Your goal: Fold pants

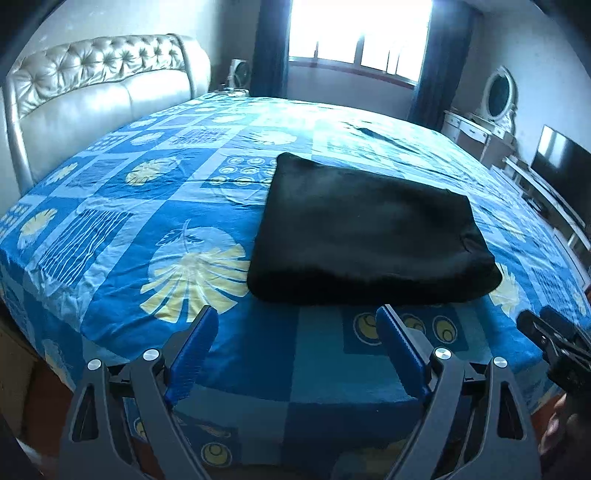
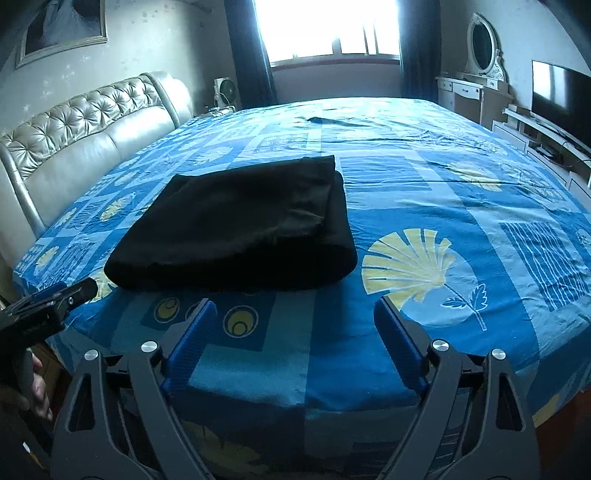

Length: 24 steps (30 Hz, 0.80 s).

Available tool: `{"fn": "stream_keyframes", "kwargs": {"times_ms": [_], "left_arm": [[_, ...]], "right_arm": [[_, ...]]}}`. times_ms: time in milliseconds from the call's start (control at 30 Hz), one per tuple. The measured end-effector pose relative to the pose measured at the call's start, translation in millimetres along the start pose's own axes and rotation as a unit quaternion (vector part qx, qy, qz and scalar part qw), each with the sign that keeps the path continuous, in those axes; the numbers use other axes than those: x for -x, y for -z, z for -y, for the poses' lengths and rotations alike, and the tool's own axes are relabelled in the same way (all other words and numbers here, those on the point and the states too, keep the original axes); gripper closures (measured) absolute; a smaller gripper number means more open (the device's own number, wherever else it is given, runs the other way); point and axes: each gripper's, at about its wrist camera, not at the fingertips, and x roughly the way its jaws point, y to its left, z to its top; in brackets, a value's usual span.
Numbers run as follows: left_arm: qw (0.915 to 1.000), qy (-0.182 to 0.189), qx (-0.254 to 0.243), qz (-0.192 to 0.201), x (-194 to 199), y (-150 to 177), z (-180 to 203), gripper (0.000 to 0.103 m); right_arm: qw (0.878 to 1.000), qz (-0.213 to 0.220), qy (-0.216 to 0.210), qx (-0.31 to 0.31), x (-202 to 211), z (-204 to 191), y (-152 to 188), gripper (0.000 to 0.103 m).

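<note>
The black pants point(image 1: 369, 236) lie folded into a thick rectangle on the blue patterned bed sheet point(image 1: 155, 206), near the front edge; they also show in the right wrist view point(image 2: 240, 229). My left gripper point(image 1: 297, 317) is open and empty, just in front of the pants' near edge. My right gripper point(image 2: 293, 308) is open and empty, in front of the pants' right end. The right gripper also shows at the right edge of the left wrist view point(image 1: 546, 332), and the left gripper at the left edge of the right wrist view point(image 2: 62, 295).
A padded headboard point(image 1: 99, 92) stands at the left. A window point(image 1: 362, 33) with dark curtains is at the back. A dresser with an oval mirror point(image 2: 480, 44) and a TV point(image 2: 557, 96) stand at the right. The bed's front edge point(image 2: 295, 402) drops off below my grippers.
</note>
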Motion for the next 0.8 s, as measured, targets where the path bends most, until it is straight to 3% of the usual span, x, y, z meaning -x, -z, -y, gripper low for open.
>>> {"fn": "stream_keyframes", "kwargs": {"times_ms": [400,800], "left_arm": [[0.9998,-0.002,-0.021,-0.005,0,1,12,0.017],[0.9999,-0.015,-0.007,-0.001,1,0,9,0.017]], "right_arm": [[1.000,0.002,0.005,-0.001,-4,2,1,0.014],[1.000,0.000,0.002,-0.007,-3,5,3,0.012]]}}
